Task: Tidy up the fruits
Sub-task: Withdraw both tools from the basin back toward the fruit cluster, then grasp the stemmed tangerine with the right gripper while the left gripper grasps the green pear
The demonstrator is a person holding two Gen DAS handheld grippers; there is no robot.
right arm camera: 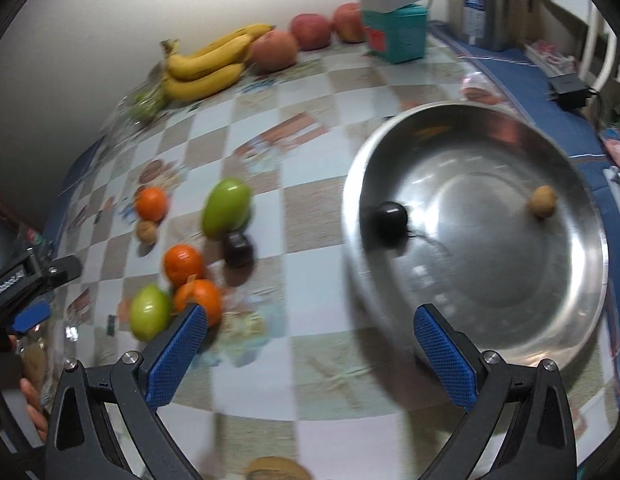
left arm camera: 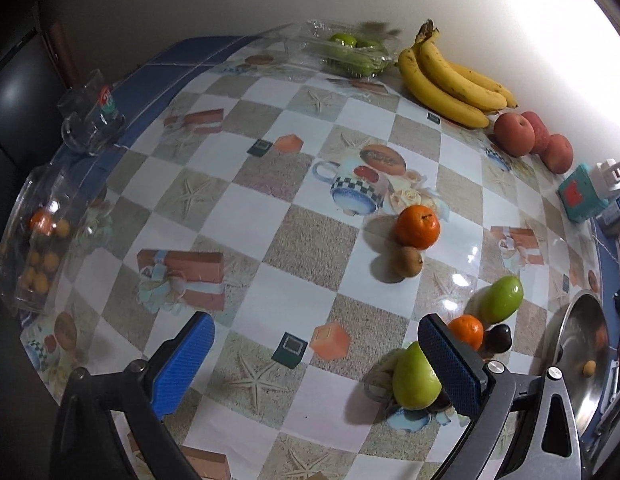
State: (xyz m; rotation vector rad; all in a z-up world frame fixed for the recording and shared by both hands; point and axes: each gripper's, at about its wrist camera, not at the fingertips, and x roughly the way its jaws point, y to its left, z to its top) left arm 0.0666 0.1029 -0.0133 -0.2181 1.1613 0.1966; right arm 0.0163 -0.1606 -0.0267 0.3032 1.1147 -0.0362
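Loose fruit lies on the checked tablecloth: a green mango (right arm camera: 226,208), a dark plum (right arm camera: 238,250), three oranges (right arm camera: 183,264), a green fruit (right arm camera: 149,316) and a brown kiwi (right arm camera: 146,231). The steel bowl (right arm camera: 489,280) holds a blurred dark plum (right arm camera: 389,220) and a small brown fruit (right arm camera: 542,201). My right gripper (right arm camera: 311,356) is open and empty, just short of the bowl's near rim. My left gripper (left arm camera: 315,360) is open and empty over the table, with its right pad beside the green fruit (left arm camera: 415,378) and a small orange (left arm camera: 466,331).
Bananas (left arm camera: 449,80) and red peaches (left arm camera: 513,134) line the wall. A clear tray of green fruit (left arm camera: 349,52) sits at the back. A clear box of small oranges (left arm camera: 34,240) and a glass (left arm camera: 90,120) stand at the left edge. A teal box (right arm camera: 395,36) stands behind the bowl.
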